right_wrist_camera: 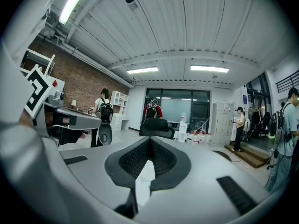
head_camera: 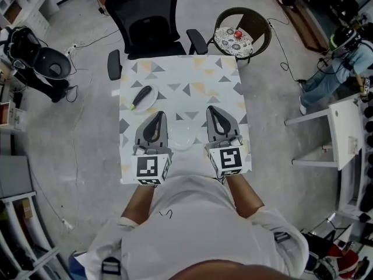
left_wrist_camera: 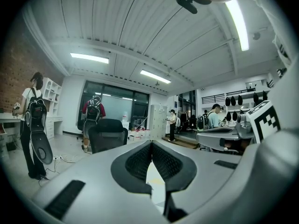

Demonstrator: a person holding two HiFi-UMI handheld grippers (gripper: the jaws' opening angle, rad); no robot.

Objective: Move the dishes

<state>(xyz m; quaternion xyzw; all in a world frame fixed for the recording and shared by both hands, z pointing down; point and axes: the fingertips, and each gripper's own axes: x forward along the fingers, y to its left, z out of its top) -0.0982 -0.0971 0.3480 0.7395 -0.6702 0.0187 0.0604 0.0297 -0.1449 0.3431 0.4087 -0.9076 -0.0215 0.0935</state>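
Note:
A small white plate [head_camera: 143,98] with a dark green cucumber [head_camera: 141,96] on it sits at the table's left. Near the front edge lies an empty pale plate [head_camera: 182,137], between my two grippers. My left gripper [head_camera: 158,115] rests just left of that plate, with its tips close to the cucumber plate's near rim. My right gripper [head_camera: 212,109] rests just right of the empty plate. Both point away from me across the table. In the left gripper view the left gripper [left_wrist_camera: 151,144] has its tips together on nothing. The right gripper [right_wrist_camera: 150,141] in its own view is likewise shut and empty.
The square table [head_camera: 218,74] has a cloth printed with triangles. A black office chair [head_camera: 145,16] stands at its far side. Beside it is a wicker stool [head_camera: 259,28] with a red apple [head_camera: 238,34]. A white table [head_camera: 344,139] stands at the right, and people stand farther off.

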